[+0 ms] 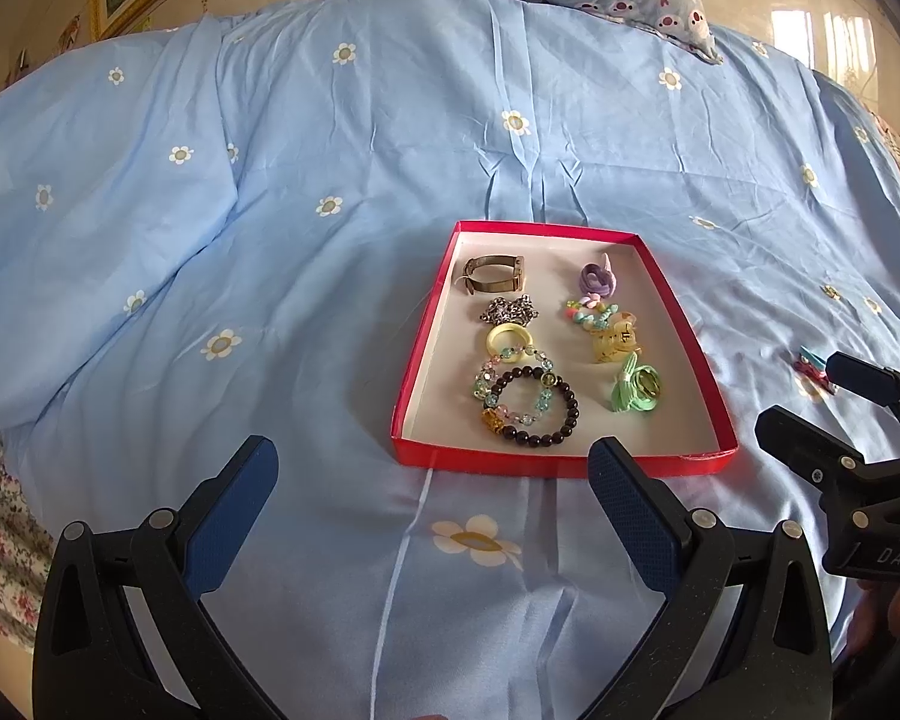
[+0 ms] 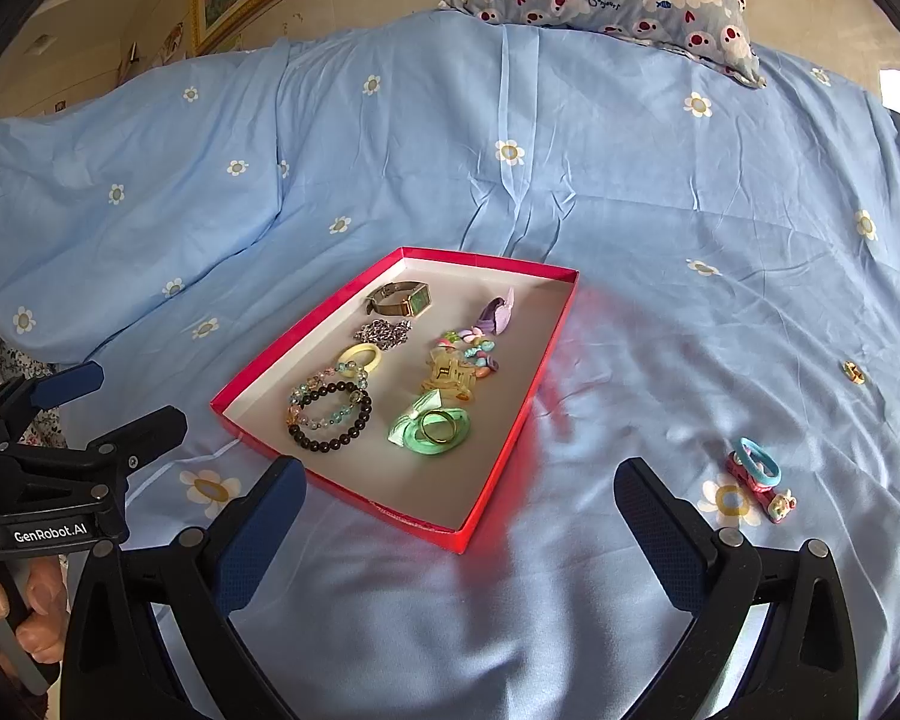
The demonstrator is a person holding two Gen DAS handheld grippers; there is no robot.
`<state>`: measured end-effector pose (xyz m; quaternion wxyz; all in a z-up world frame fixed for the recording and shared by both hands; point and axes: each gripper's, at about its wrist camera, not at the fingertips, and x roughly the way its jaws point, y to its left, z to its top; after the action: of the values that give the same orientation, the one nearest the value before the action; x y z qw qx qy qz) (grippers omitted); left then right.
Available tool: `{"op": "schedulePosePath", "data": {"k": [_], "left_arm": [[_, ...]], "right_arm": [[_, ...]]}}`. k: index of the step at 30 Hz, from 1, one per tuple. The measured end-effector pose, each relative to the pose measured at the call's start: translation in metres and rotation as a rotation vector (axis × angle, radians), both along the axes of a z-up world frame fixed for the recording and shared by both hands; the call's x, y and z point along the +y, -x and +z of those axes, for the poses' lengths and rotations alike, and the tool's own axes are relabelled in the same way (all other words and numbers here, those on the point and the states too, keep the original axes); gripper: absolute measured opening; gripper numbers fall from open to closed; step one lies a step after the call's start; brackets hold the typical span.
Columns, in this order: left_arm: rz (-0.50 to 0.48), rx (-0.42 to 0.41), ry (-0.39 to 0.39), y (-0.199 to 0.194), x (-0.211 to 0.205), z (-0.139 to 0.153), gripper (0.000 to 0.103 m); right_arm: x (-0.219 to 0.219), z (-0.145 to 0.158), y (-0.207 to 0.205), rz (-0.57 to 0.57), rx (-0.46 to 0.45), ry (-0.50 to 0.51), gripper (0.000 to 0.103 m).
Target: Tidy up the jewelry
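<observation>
Pink hair clip (image 2: 761, 483) with blue hair tie, right of red tray (image 2: 492, 483), long axis slanting; nearer right gripper (image 2: 459, 513), wide open, empty; left gripper (image 1: 432, 501) likewise.

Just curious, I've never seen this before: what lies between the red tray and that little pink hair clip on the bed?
Only bare blue bedsheet between the red tray and the pink hair clip, seen in the right wrist view.

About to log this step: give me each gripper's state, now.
Left gripper: open, holding nothing, hovering before the red tray.
Right gripper: open, holding nothing; hair clip lies loose on the bedspread.
</observation>
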<state>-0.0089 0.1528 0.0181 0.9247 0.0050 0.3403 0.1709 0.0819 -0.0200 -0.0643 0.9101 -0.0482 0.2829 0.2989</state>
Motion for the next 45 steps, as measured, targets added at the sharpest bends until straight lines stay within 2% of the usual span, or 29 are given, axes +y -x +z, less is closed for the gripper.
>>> {"op": "schedulePosePath", "data": {"k": [45], "left_arm": [[-0.012,0.002,-0.001,-0.0025,0.0010,-0.0021,0.103]], "right_arm": [[-0.0011,0.0054,-0.0041,0.006,0.003,0.008,0.103]]}}
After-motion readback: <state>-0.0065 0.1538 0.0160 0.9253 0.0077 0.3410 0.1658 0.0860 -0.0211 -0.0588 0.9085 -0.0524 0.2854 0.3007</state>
